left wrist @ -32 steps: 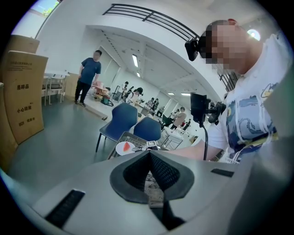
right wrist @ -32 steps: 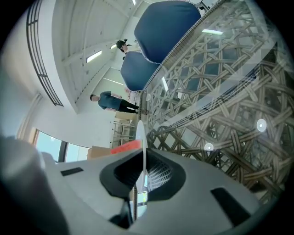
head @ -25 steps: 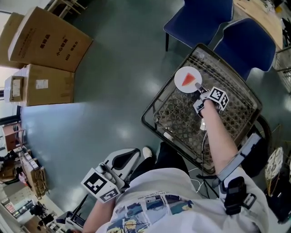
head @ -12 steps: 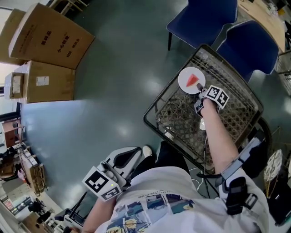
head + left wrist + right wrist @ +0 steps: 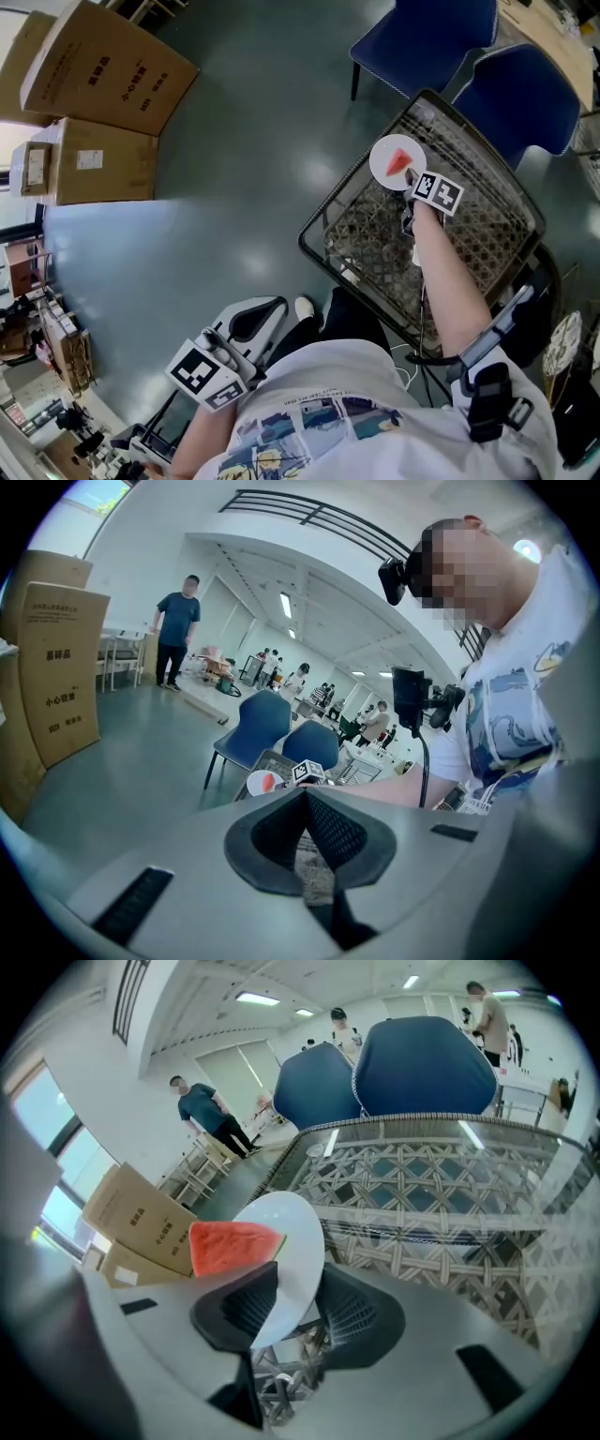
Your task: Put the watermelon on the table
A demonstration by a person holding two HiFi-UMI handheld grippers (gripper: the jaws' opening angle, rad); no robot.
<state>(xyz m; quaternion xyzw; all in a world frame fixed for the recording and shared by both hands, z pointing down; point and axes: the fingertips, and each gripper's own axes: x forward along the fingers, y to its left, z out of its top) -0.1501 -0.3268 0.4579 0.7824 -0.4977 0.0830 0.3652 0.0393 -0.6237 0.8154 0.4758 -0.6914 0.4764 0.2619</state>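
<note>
A red watermelon slice [image 5: 397,162] lies on a small white plate [image 5: 382,153] at the far left corner of the glass-topped wicker table [image 5: 323,256]. My right gripper [image 5: 410,181] reaches down to the plate's near rim. In the right gripper view the plate [image 5: 292,1227] with the watermelon slice [image 5: 234,1245] stands edge-on between the jaws of the right gripper [image 5: 295,1305], which are opening; a gap shows beside the right pad. My left gripper [image 5: 277,312] hangs low by my side, away from the table, its left gripper [image 5: 305,796] pads met with nothing in them.
Two blue chairs [image 5: 427,37] [image 5: 521,94] stand beyond the table. Cardboard boxes [image 5: 105,73] [image 5: 89,173] sit on the grey floor at the far left. My shoe [image 5: 305,312] is near the table's left edge. People [image 5: 176,630] stand far off.
The right gripper has rolled at the wrist, so its marker cube now faces another way. The plate with the watermelon stays at the table corner. The left gripper has hardly moved.
</note>
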